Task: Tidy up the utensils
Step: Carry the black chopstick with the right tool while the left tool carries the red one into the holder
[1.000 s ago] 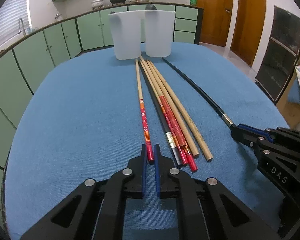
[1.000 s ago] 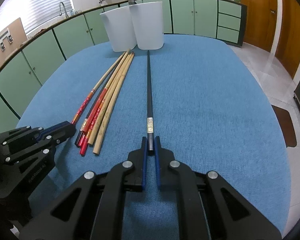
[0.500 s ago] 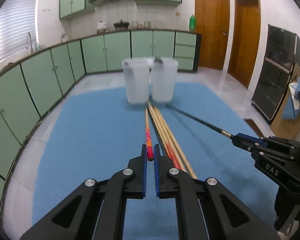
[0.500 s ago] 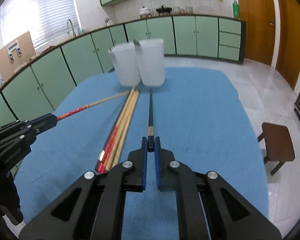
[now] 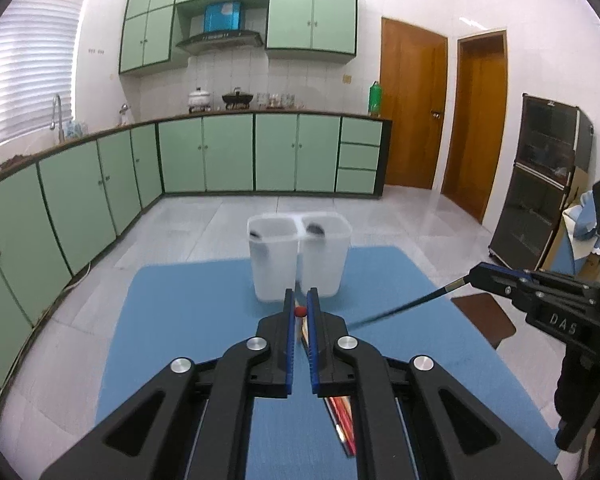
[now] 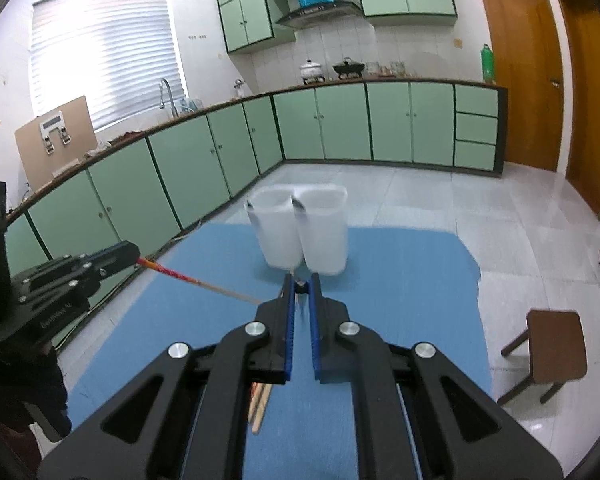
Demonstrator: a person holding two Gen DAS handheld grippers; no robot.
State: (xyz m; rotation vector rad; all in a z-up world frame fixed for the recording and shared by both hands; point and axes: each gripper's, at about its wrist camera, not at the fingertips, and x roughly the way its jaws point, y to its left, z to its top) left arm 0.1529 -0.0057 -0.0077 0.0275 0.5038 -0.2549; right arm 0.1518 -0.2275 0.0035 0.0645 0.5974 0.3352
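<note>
You had two chopsticks up off the blue mat [image 5: 180,320]: the red-patterned chopstick [image 6: 180,276] pinched in your left gripper [image 5: 299,312], the black chopstick [image 5: 400,312] clamped in your right gripper [image 6: 300,286]. Each wrist view only showed its own stick end-on; the other view showed the full length. Two white cups [image 5: 298,256] stood touching at the mat's far edge. The remaining chopsticks [image 5: 342,424] lay below, too hidden to count.
</note>
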